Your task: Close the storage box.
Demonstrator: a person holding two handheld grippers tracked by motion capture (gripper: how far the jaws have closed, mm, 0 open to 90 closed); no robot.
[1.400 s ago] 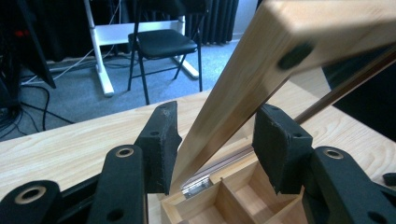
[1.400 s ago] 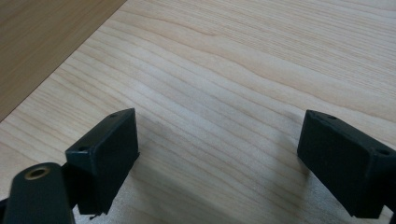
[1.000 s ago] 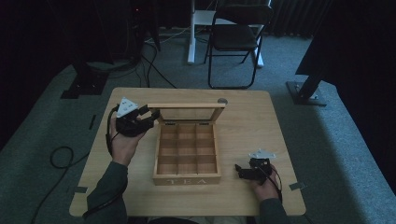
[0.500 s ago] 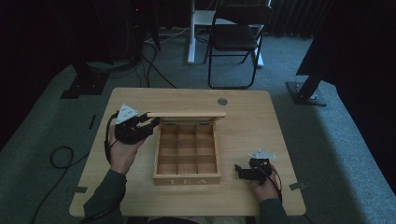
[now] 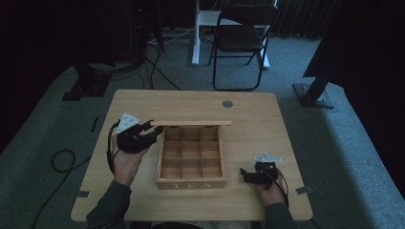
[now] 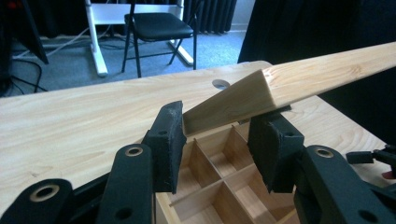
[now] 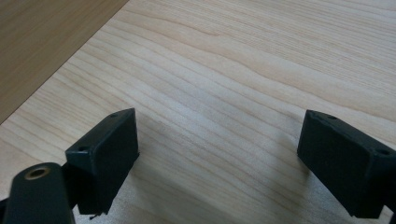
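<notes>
The tea box (image 5: pixel 191 160) sits on the table (image 5: pixel 267 129), near its front edge. The lid (image 5: pixel 191 123) stands raised along the box's back edge. The left gripper (image 5: pixel 143 136) is just left of the box, at the lid's left corner. The right gripper (image 5: pixel 248 175) rests right of the box, apart from it. A chair (image 5: pixel 241 38) stands on the floor behind the table.

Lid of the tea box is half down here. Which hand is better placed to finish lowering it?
Left. The left gripper is shut on the corner of the lid, above the tea box. The right gripper rests open on the table, beside the box's front corner, away from the lid.
</notes>
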